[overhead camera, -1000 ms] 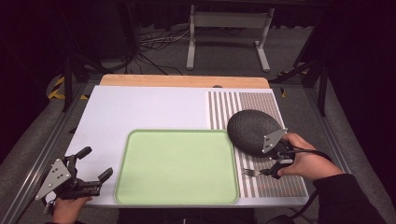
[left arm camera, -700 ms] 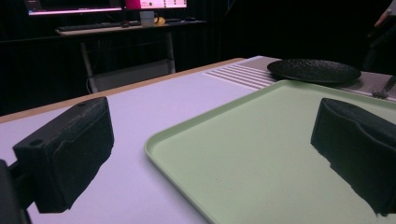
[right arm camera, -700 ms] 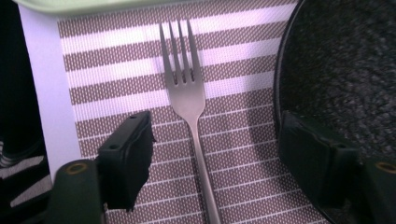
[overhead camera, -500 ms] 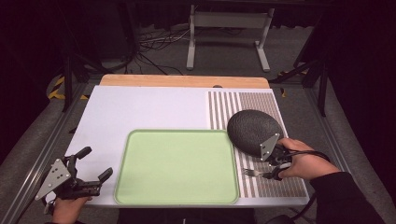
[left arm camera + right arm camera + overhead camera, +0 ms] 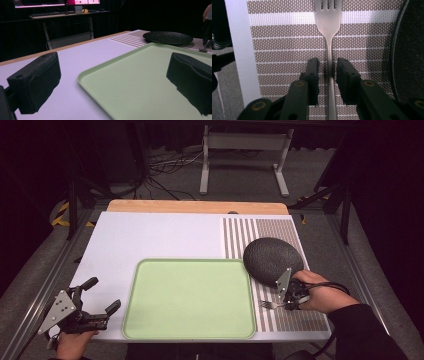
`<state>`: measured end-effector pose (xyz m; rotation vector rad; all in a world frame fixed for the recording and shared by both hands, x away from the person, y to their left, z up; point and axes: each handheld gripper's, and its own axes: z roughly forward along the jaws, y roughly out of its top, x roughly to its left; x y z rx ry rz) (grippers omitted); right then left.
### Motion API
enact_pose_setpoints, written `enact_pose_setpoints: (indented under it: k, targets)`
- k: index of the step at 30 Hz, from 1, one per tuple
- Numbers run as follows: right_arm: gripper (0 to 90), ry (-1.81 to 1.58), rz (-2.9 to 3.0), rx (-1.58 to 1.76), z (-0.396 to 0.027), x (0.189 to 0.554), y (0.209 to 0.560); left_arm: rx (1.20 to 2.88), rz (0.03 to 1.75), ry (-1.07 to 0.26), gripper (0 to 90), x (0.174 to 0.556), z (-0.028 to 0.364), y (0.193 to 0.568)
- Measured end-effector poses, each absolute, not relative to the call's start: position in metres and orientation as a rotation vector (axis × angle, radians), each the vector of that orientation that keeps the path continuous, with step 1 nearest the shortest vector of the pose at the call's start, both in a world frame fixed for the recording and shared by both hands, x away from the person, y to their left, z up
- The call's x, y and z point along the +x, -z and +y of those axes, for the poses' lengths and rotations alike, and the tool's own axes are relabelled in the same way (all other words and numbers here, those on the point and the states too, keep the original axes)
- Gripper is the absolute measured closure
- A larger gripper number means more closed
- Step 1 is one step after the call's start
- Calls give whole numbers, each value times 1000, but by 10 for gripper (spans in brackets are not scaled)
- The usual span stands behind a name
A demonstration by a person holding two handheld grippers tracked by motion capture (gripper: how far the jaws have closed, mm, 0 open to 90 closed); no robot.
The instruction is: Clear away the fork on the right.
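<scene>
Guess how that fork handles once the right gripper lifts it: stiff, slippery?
The fork looks like bare metal, so probably rigid and light. Its narrow, smooth handle sits between the right gripper jaws on the striped placemat; it may pivot tines-down if gripped loosely.

One tray (image 5: 190,300), plate (image 5: 272,260), fork (image 5: 328,22)

Black two-jaw claw (image 5: 96,308) with grey triangular plate, black cable, dark sleeve (image 5: 367,332)
</scene>
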<state>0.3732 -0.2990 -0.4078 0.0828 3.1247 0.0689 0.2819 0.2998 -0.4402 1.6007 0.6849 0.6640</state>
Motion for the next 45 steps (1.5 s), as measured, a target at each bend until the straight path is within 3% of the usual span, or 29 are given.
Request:
enact_pose_setpoints:
  k: [5, 12, 26, 45]
  targets:
    - [807, -25, 3119, 23, -299, 374, 409, 1601, 685, -664, 0, 282, 300, 440]
    - [836, 13, 3113, -18, -299, 375, 413, 1595, 686, -667, 0, 282, 299, 440]
    - [843, 8, 3103, -51, -298, 373, 412, 1598, 686, -666, 0, 282, 300, 440]
    - [844, -181, 3028, 6, -299, 368, 377, 1597, 687, -667, 0, 282, 300, 440]
